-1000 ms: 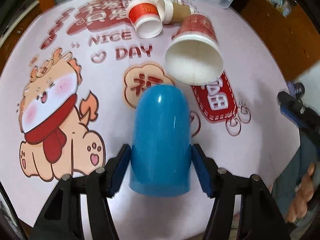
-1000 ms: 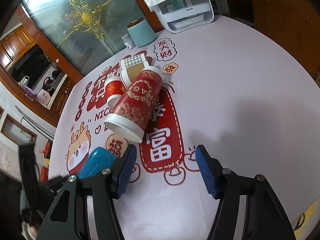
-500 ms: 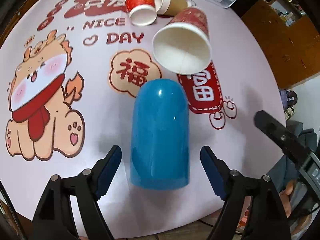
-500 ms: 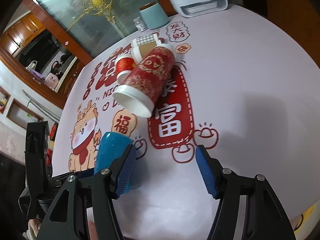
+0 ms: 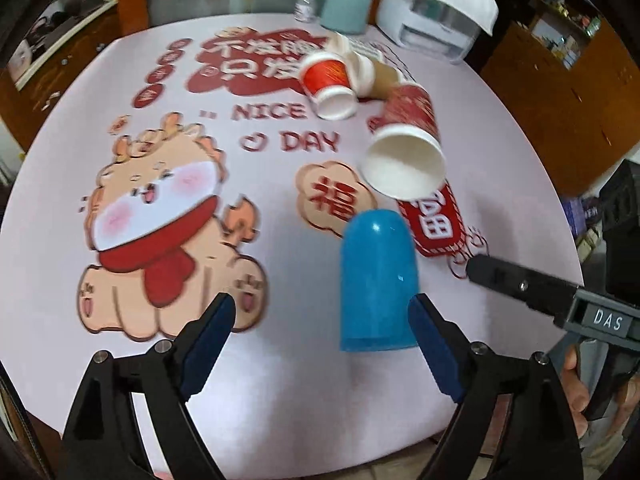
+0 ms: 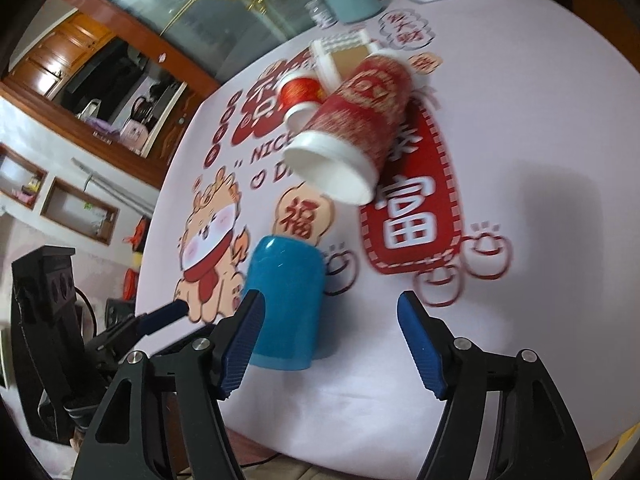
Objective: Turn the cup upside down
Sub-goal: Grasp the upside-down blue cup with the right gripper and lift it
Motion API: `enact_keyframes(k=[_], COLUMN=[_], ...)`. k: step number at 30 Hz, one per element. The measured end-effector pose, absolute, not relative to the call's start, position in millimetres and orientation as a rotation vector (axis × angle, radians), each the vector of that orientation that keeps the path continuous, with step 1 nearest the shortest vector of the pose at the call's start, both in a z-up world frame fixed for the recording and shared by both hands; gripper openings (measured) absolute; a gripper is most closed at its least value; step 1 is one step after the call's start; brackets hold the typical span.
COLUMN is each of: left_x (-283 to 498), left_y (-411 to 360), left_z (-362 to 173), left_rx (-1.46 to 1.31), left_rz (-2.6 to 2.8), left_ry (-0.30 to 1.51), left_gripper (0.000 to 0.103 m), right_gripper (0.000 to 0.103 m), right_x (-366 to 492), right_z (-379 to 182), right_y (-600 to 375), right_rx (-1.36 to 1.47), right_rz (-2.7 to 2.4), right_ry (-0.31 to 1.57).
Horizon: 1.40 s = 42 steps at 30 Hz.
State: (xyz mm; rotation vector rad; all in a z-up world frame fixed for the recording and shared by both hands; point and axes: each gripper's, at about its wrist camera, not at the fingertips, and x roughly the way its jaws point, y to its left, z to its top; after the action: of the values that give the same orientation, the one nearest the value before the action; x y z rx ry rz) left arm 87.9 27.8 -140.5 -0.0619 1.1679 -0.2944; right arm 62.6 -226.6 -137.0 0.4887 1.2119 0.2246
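Observation:
A blue plastic cup stands upside down on the printed tablecloth near the front edge; it also shows in the right wrist view. My left gripper is open and empty, pulled back, with the cup just inside its right finger. My right gripper is open and empty, with the cup behind its left finger. A large red paper cup lies on its side behind the blue cup, mouth toward me; it also shows in the right wrist view.
A small red paper cup and a brown paper cup lie on their sides farther back. A teal canister and a white box stand at the table's far edge. The right gripper's finger reaches in from the right.
My left gripper opened, let go of the blue cup and drew back and left. The cup stays upside down on the table. My right gripper moved closer to the cup.

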Motion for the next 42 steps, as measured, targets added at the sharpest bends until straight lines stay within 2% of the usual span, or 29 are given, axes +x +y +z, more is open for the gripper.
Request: enact_keyframes(k=[10, 28, 42], left_x=[97.8, 98.9, 89.9], left_y=[58.4, 70.2, 94.3], left_z=[-182.2, -184.6, -181.3], left_rx=[-0.156, -0.174, -0.156], left_rz=[-0.295, -0.358, -0.356], left_ry=[1.234, 1.216, 1.190], left_gripper=[0.088, 0.088, 0.088], right_gripper=[0.073, 0.073, 0.073], right_x=[99.2, 131.4, 144.5], right_z=[-170.2, -167.1, -194.1], right_y=[-176.5, -122.2, -113.2], right_rx=[0.524, 0.444, 0.454], right_rz=[0.280, 0.298, 0.236], right_ry=[1.329, 1.389, 1.474])
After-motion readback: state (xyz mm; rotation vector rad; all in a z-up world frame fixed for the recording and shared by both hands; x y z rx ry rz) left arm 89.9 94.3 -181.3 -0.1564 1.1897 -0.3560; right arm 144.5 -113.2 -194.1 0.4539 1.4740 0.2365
